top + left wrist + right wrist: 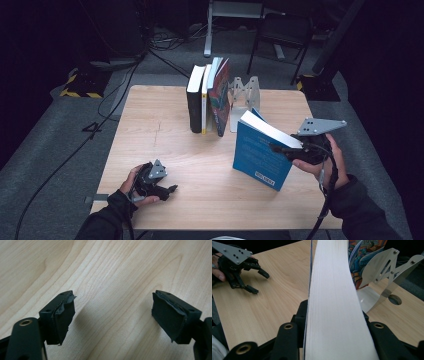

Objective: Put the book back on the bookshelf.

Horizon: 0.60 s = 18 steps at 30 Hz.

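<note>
A blue book (pixel 260 156) stands tilted over the right half of the wooden table (pixel 160 135), its white page edge (pixel 332 277) facing up. My right gripper (pixel 281 148) is shut on the book's upper right corner, and in the right gripper view (pixel 334 312) its jaws press both covers. Whether the book's lower edge touches the table I cannot tell. Near the front left edge my left gripper (pixel 171 190) is held low over bare wood. Its jaws are open with nothing between them (pixel 112 317). The right gripper view also shows it (pixel 261 284).
A row of upright books (pixel 207 97) stands at the back centre of the table, leaning on a silver metal bookend (pixel 245 95) (pixel 384 272) just behind the blue book. Chairs and cables lie on the dark floor beyond the table.
</note>
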Tool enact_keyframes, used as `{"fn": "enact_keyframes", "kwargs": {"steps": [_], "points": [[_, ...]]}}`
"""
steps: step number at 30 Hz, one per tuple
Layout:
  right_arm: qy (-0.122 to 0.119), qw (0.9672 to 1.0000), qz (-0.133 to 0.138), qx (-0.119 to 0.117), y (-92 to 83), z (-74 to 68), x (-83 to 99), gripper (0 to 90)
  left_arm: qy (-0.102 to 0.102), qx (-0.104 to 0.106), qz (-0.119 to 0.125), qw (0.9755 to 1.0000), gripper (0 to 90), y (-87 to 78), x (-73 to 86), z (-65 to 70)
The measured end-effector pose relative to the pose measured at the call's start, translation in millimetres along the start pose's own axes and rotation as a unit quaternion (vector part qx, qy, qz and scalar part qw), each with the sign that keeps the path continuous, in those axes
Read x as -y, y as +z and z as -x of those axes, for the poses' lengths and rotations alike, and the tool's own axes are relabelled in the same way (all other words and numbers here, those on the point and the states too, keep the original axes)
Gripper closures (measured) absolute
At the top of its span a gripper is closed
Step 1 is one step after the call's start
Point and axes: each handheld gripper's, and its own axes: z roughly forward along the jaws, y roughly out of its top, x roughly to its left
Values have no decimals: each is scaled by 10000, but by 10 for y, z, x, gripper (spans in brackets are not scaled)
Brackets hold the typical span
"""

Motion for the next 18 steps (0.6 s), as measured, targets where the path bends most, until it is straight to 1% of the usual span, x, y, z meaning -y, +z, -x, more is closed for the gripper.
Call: {"fn": "enact_keyframes", "kwargs": {"steps": [1,3,4,9,11,15,18], "points": [[-13,10000,-8,25,-8,10,-8,604,-92,38,57,9999,174,16,9,-10],[-9,10000,-19,90,-32,29,-19,604,-203,92,116,9997,145,36,23,-39],[21,9999,-5,116,-43,41,-21,604,-180,106,158,9997,143,44,26,-49],[31,9993,-77,371,-117,111,-38,604,-182,107,156,9997,140,50,20,-51],[15,9988,-125,479,-141,144,-55,604,-186,77,146,9997,139,51,17,-52],[-55,9970,-293,711,-165,200,-136,604,-208,59,145,9997,139,55,13,-51],[-12,9960,-342,820,-168,251,-197,604,-228,46,151,9996,140,60,8,-50]]}}
